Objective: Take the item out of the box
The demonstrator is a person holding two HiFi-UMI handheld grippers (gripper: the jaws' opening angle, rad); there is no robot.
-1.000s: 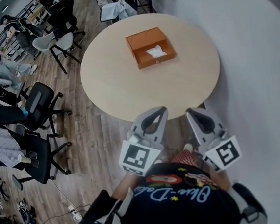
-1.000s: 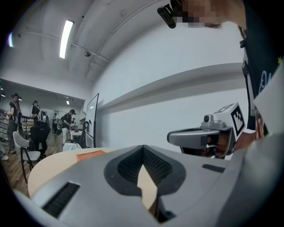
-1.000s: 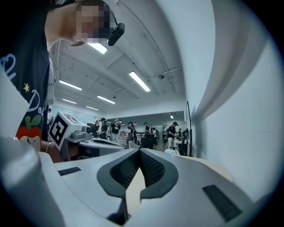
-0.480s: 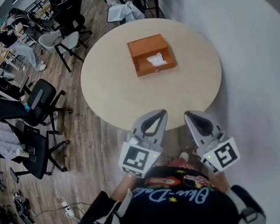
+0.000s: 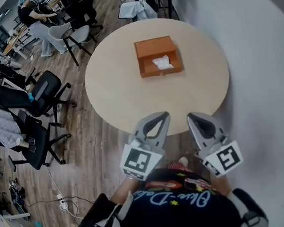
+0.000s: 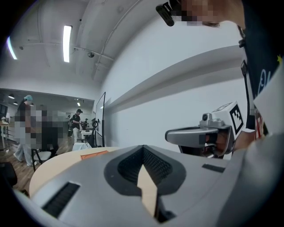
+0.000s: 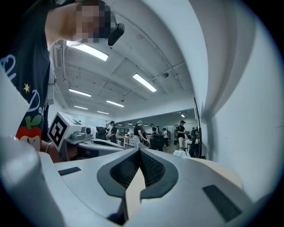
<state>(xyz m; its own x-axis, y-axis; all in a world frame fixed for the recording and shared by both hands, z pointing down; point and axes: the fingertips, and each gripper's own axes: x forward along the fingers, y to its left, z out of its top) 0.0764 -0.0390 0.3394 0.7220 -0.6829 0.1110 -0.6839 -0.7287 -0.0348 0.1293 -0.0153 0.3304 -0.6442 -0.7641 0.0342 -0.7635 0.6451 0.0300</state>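
Observation:
An open orange box (image 5: pixel 157 49) lies on the far half of a round beige table (image 5: pixel 125 92). Inside it, near its front right corner, sits a crumpled white item (image 5: pixel 162 62). My left gripper (image 5: pixel 161 114) and right gripper (image 5: pixel 192 115) hover side by side over the table's near edge, well short of the box. Both are shut with nothing between the jaws. The left gripper view shows its closed jaws (image 6: pixel 143 153), a sliver of the box (image 6: pixel 94 154) far ahead and the other gripper (image 6: pixel 195 135) to the right. In the right gripper view its own jaws (image 7: pixel 138 160) meet too.
Black office chairs (image 5: pixel 43 95) stand on the wood floor left of the table. A white-draped chair (image 5: pixel 137 8) is at the table's far side. A pale wall (image 5: pixel 262 64) runs along the right. People (image 5: pixel 35 16) sit at desks at the far left.
The table and box have drifted slightly right and down in the head view as the person shifted. Both grippers keep their places at the table's near edge, still shut.

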